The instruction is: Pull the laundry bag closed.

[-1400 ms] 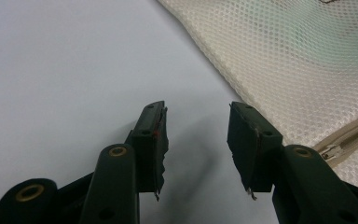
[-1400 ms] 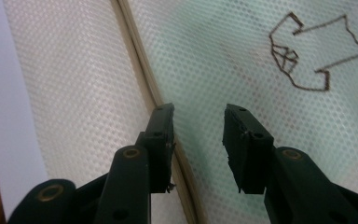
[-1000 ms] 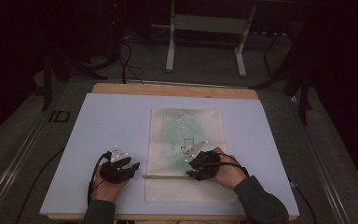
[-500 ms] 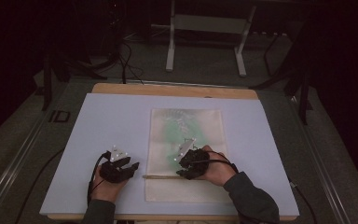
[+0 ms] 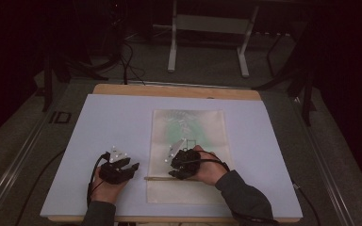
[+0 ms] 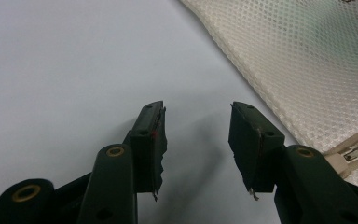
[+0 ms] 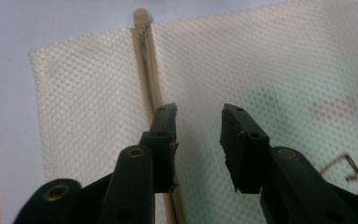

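A cream mesh bag (image 5: 188, 193) lies flat in the middle of the table with something pale green (image 5: 191, 128) inside it. A tan zipper (image 5: 158, 178) runs across its near part. My right gripper (image 5: 174, 167) hovers open over the bag just beyond the zipper, pointing left. In the right gripper view the open right gripper (image 7: 199, 112) sits over the mesh, its left jaw above the zipper (image 7: 145, 70). My left gripper (image 5: 129, 167) is open over the bare sheet left of the bag. In the left gripper view the left gripper (image 6: 196, 109) holds nothing, with the bag's edge (image 6: 307, 70) to its right.
A pale sheet (image 5: 113, 127) covers the wooden table (image 5: 169, 90). A small metal wire piece (image 7: 347, 165) lies on the mesh at the right. The zipper's end (image 6: 352, 153) shows by the left gripper's right jaw. Metal stand legs (image 5: 172, 52) rise beyond the table.
The right hand and its gripper have moved left along the bag, closer to the zipper's left end. The left gripper has stayed in place.
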Tool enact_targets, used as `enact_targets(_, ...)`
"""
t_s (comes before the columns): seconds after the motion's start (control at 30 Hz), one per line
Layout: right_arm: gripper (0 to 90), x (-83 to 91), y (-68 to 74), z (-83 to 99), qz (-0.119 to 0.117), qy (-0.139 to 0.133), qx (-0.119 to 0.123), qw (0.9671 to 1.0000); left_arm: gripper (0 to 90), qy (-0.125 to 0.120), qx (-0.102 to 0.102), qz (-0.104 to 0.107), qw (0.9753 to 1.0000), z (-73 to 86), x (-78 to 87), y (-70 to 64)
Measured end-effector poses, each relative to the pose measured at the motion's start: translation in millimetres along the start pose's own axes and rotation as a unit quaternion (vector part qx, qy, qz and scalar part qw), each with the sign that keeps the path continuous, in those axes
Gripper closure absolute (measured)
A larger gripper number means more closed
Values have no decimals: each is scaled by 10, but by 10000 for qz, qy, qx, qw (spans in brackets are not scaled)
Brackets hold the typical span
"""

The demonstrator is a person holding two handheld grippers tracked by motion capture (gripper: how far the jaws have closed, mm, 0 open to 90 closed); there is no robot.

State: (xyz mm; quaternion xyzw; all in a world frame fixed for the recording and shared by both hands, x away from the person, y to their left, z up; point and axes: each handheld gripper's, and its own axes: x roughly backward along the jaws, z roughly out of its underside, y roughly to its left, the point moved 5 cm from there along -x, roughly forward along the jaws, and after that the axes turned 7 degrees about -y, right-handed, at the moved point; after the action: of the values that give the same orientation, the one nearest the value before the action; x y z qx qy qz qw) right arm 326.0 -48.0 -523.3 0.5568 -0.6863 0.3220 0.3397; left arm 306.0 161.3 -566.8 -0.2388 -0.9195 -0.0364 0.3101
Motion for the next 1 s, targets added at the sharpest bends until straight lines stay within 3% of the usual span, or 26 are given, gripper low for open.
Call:
enact_targets(0.6, 790, -269, 149, -289, -320, 19, 360, 9988, 548, -4, 30, -51, 10000, 2, 2, 15)
enact_targets(1.0, 796, -403, 258, -419, -471, -36, 388, 9981, 549, 3, 24, -81, 10000, 1, 7, 29)
